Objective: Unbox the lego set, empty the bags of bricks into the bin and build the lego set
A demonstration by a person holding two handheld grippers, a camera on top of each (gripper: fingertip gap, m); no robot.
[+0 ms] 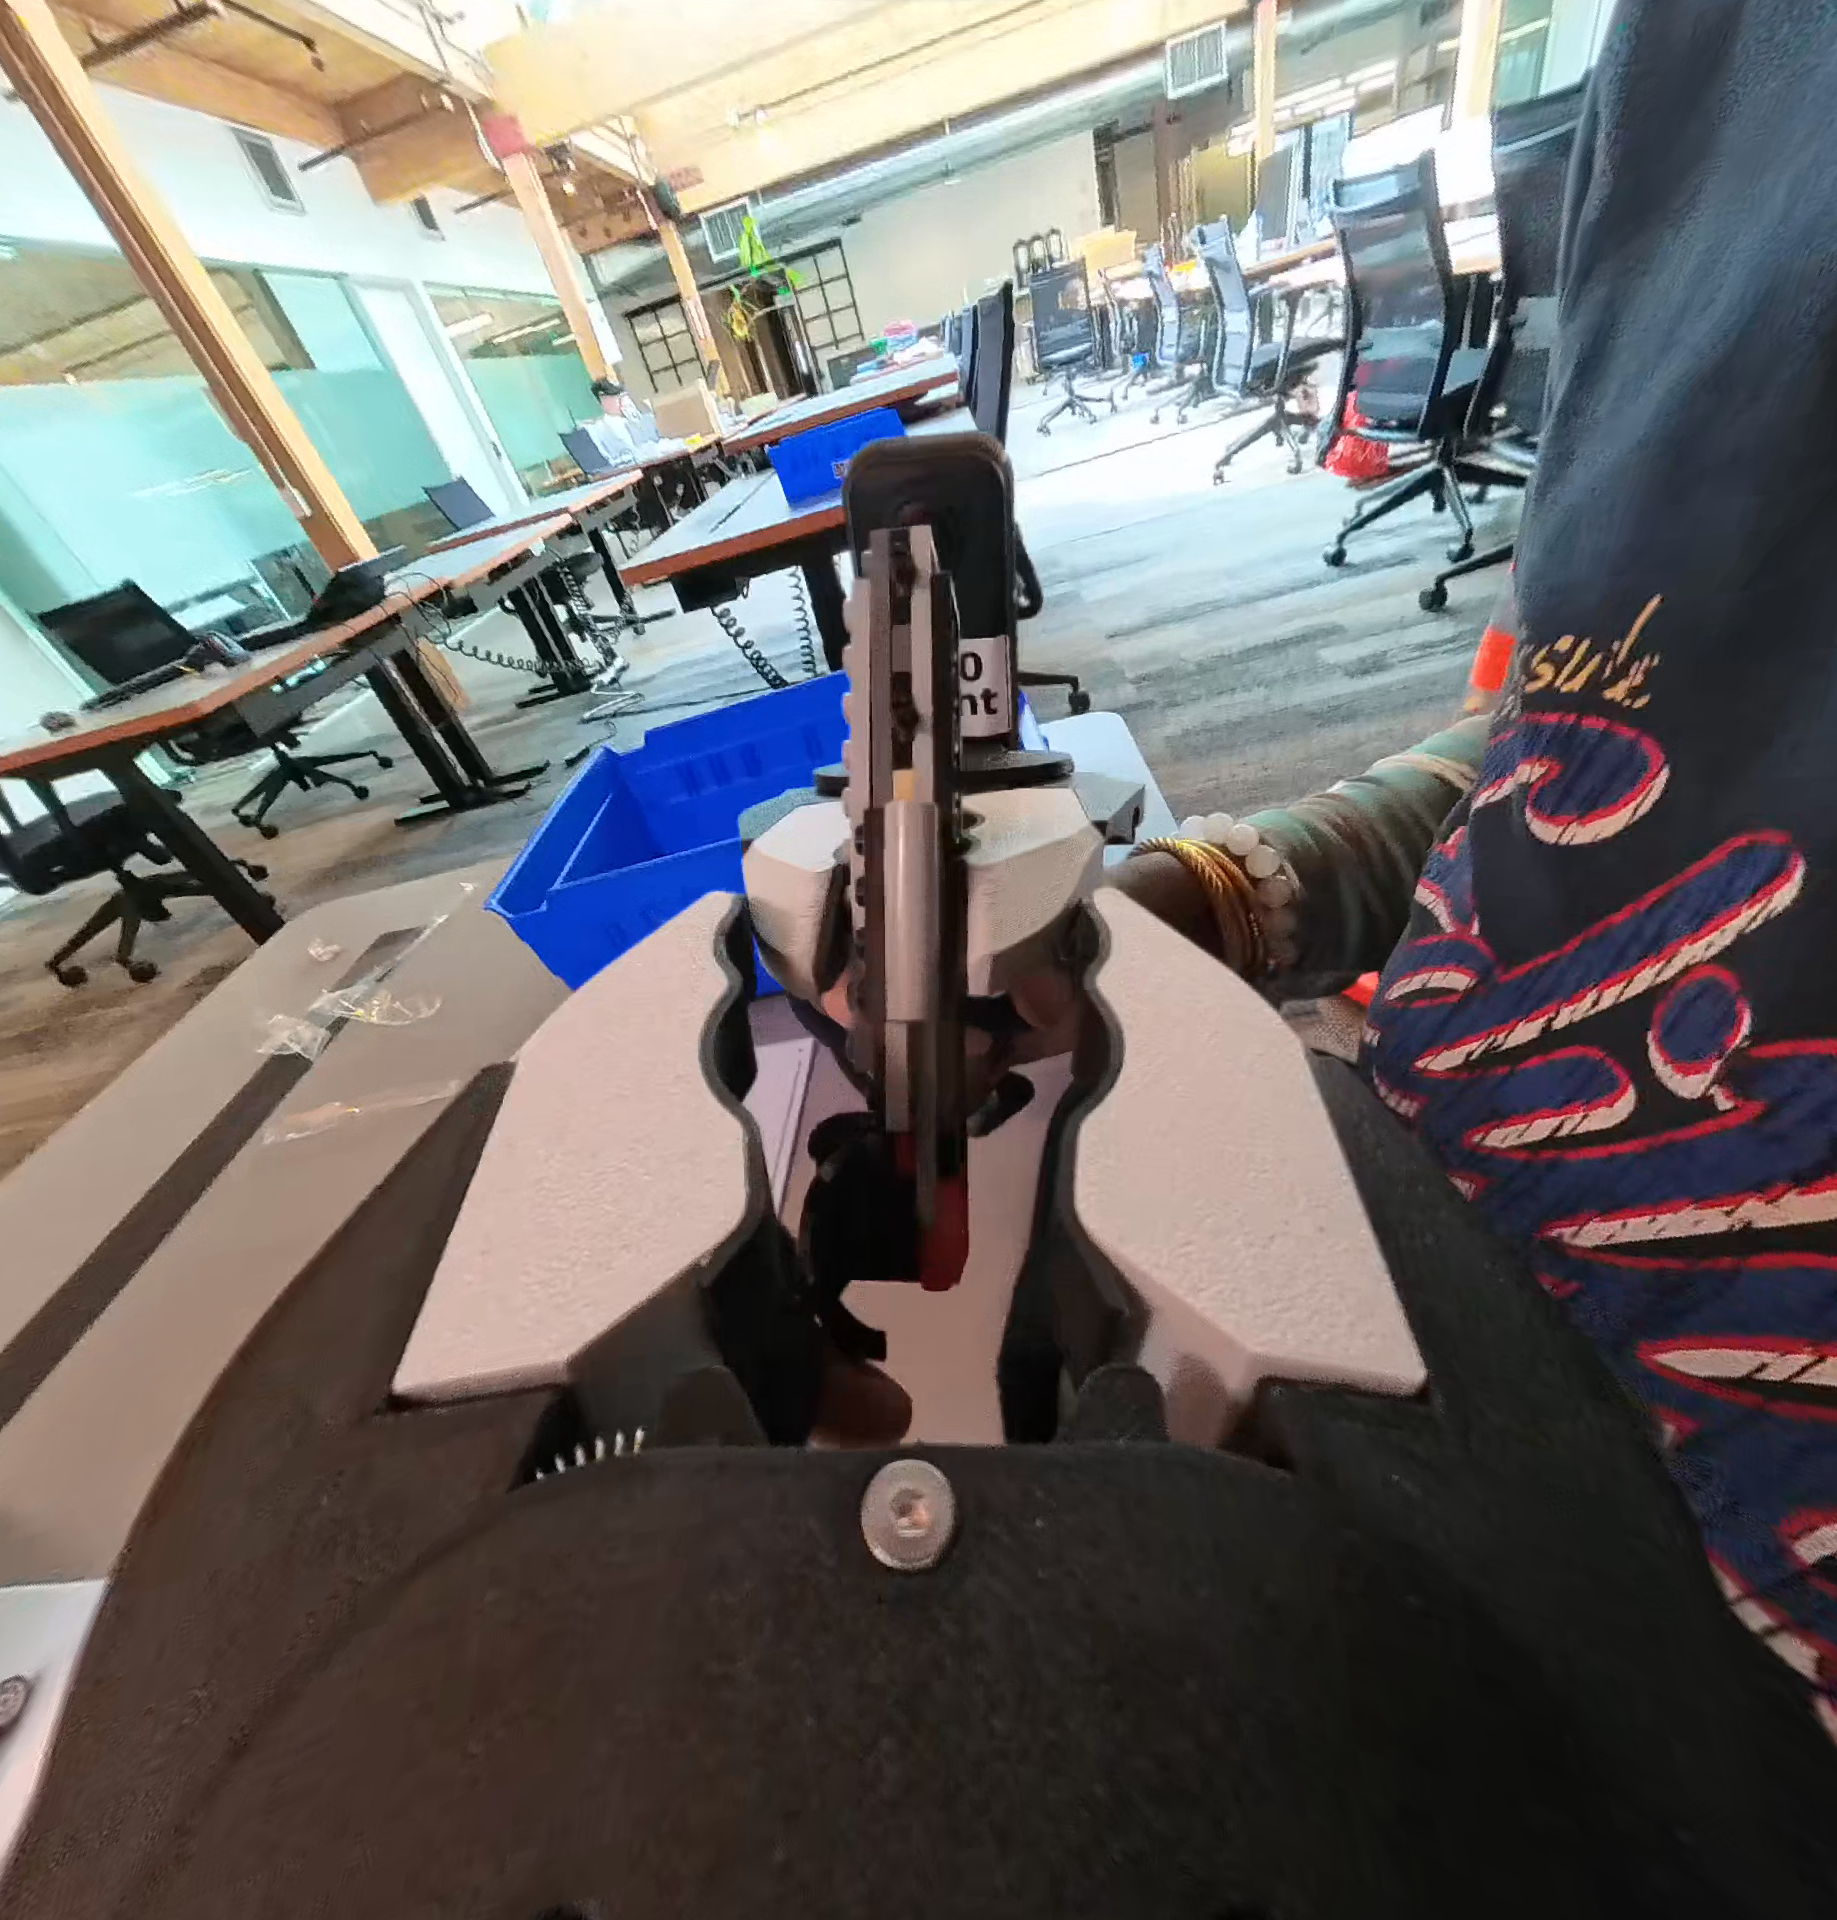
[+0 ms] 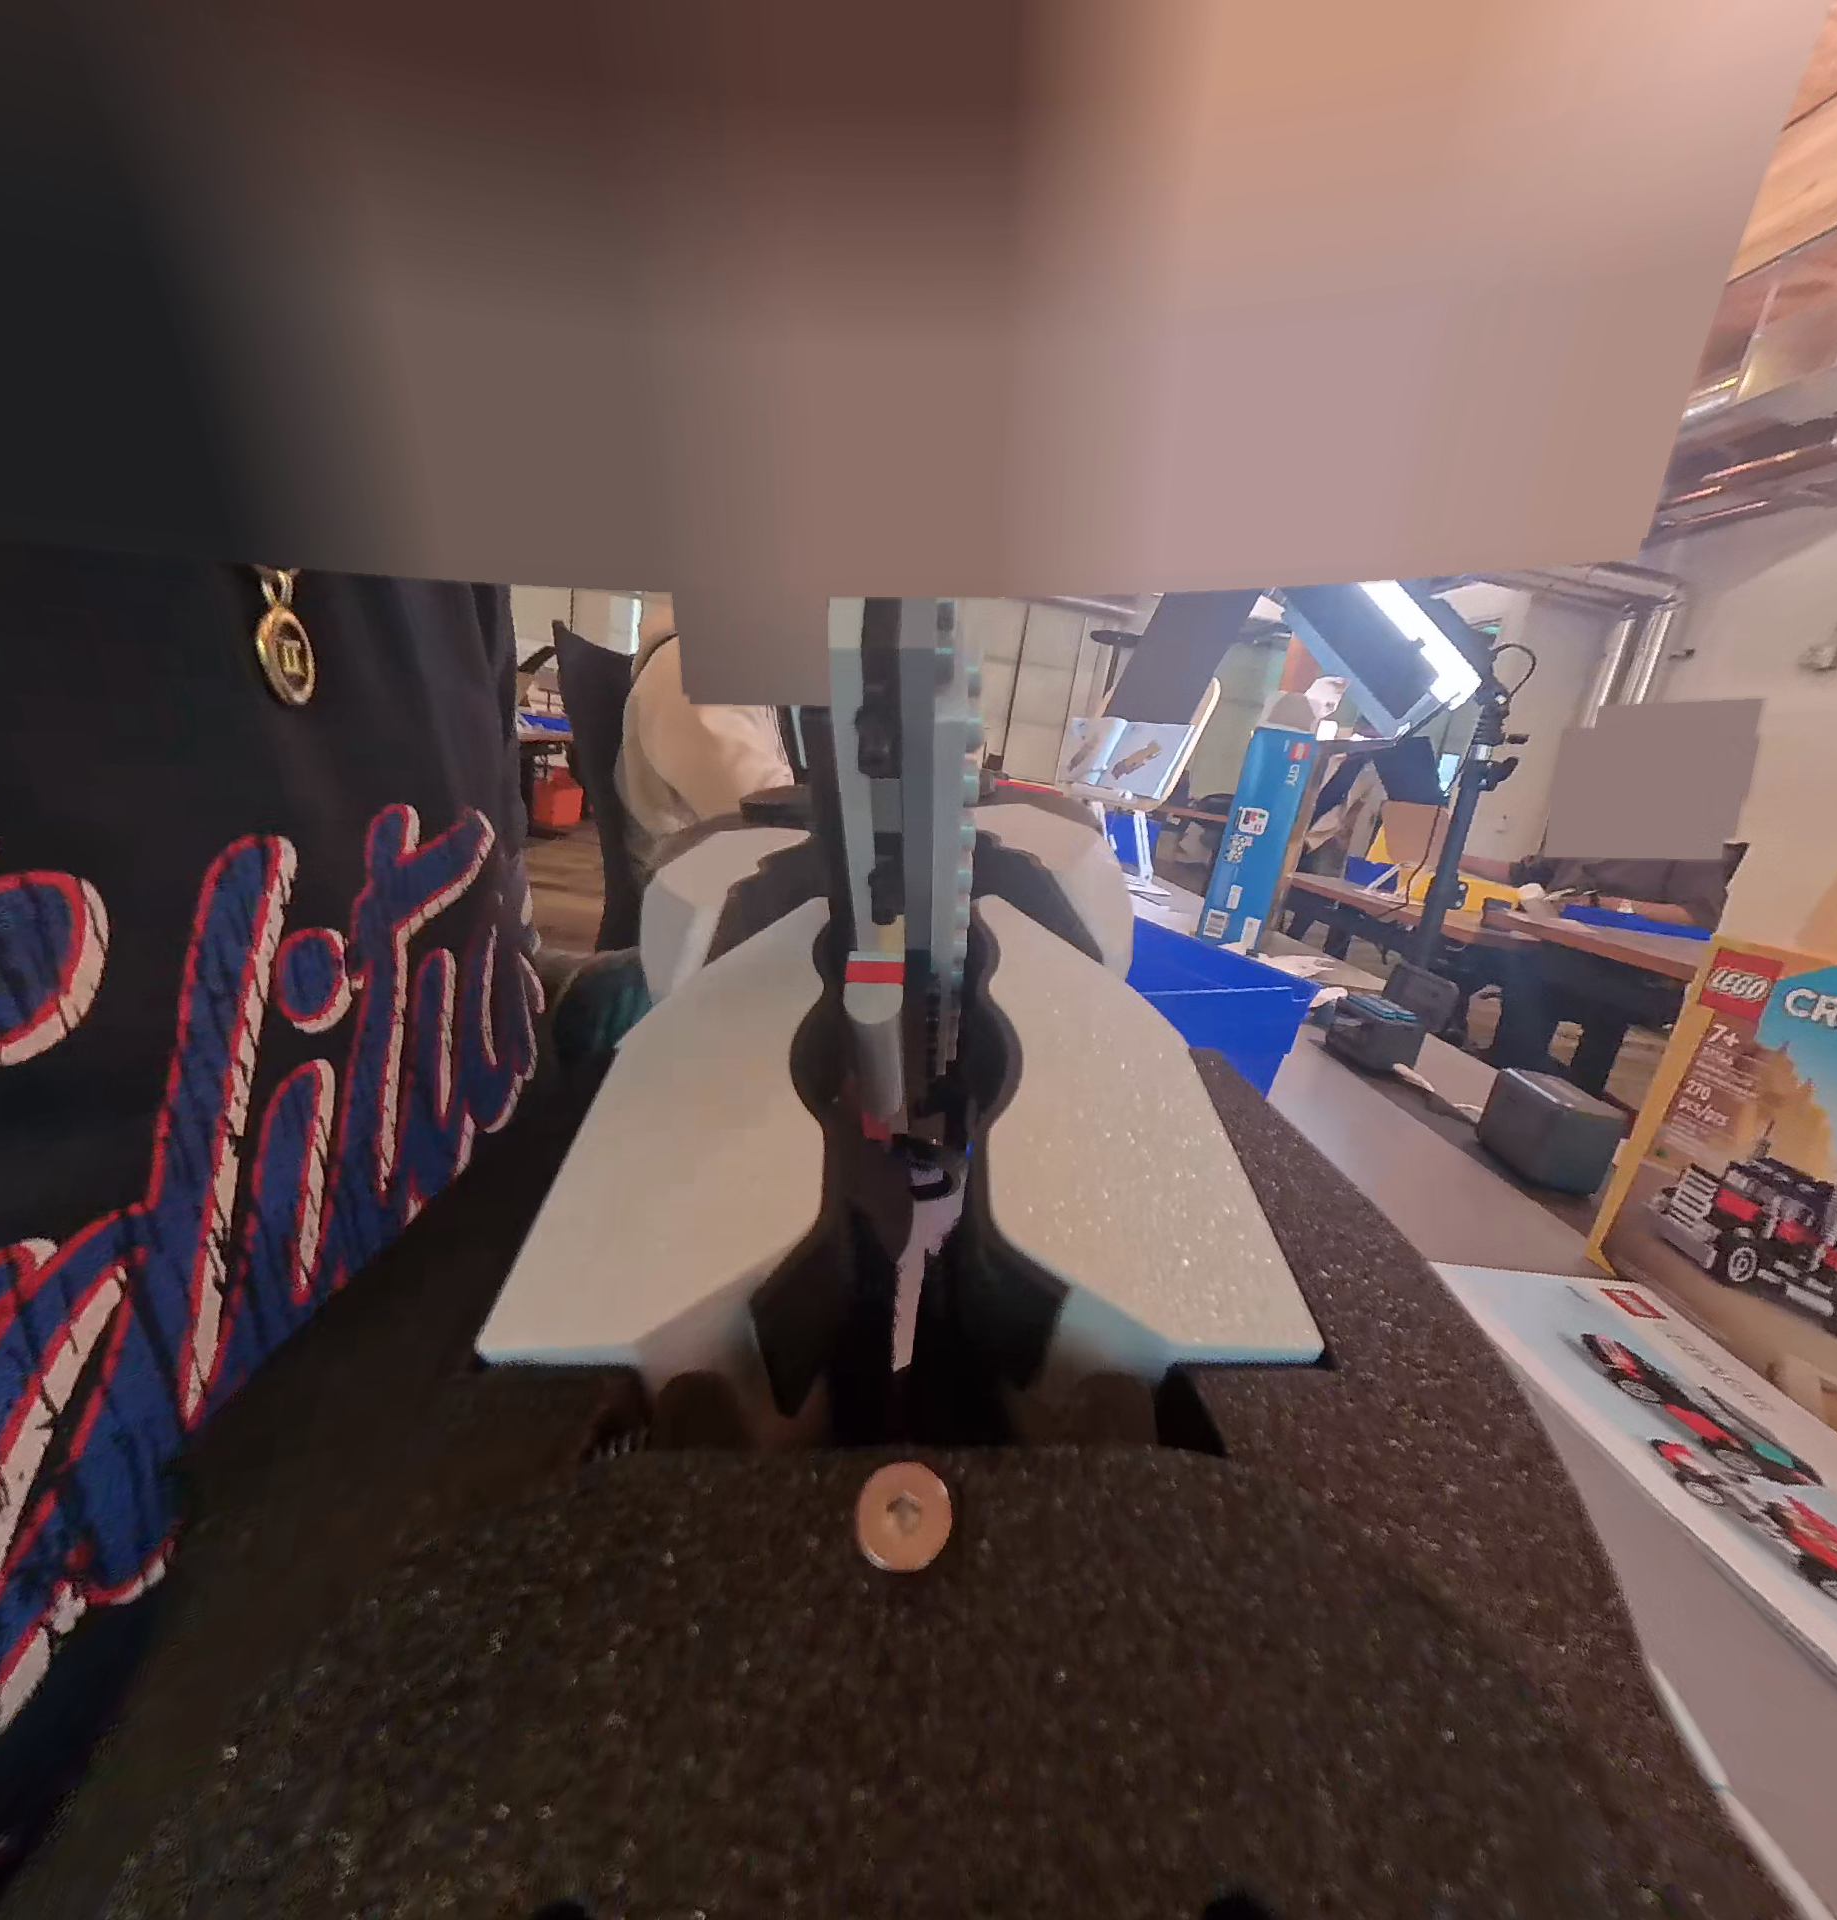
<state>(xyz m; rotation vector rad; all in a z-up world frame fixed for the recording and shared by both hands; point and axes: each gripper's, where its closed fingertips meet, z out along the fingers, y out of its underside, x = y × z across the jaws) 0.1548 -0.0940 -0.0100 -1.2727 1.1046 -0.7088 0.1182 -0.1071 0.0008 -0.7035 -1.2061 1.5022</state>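
A thin grey and black lego model [image 1: 898, 727] with red bits is held up edge-on in the air between both grippers, which face each other. My right gripper [image 2: 903, 935] is shut on the model [image 2: 909, 748]; in the left wrist view it shows beyond my own fingers, closed tight on the model. My left gripper [image 1: 912, 935] has its jaws apart around the model's near black end, with the table showing through the gap on the right side. The blue bin [image 1: 623, 831] stands on the table just behind; its contents are hidden.
Empty clear bags [image 1: 363, 1003] lie on the grey table at the left. The lego box [image 2: 1766, 1143] stands at the right, with the instruction booklet [image 2: 1703, 1455] flat in front of it. A person's dark patterned shirt [image 1: 1672, 935] is close beside the grippers. Desks and chairs stand behind.
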